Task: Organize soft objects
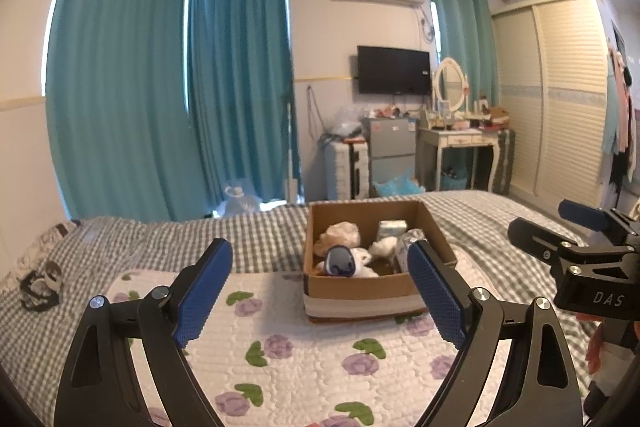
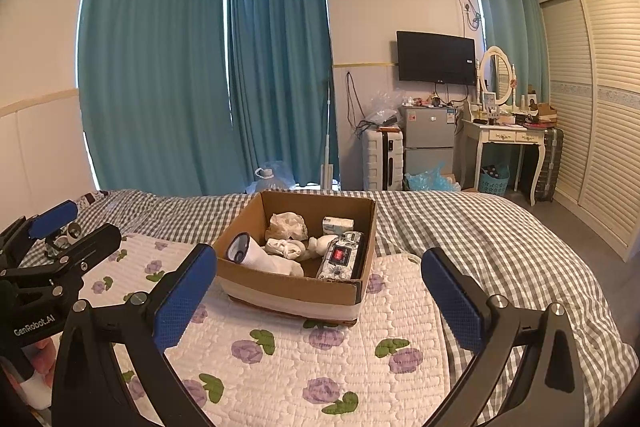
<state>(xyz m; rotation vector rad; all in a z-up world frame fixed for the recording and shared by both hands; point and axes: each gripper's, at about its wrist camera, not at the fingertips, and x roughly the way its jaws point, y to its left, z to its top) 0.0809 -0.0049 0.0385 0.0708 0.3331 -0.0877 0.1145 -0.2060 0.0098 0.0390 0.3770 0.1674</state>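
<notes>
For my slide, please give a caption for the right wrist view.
Right gripper, jaws open, faces a box of soft items on the bed.

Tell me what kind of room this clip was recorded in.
A bedroom in a home, most likely: a bed with a checked cover fills the foreground, a dressing table with an oval mirror stands by the far wall, and a louvered wardrobe runs along the right.

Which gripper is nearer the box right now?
Roughly equal, right perhaps slightly nearer. The left gripper and right gripper both hover open just short of the box, side by side.
</notes>
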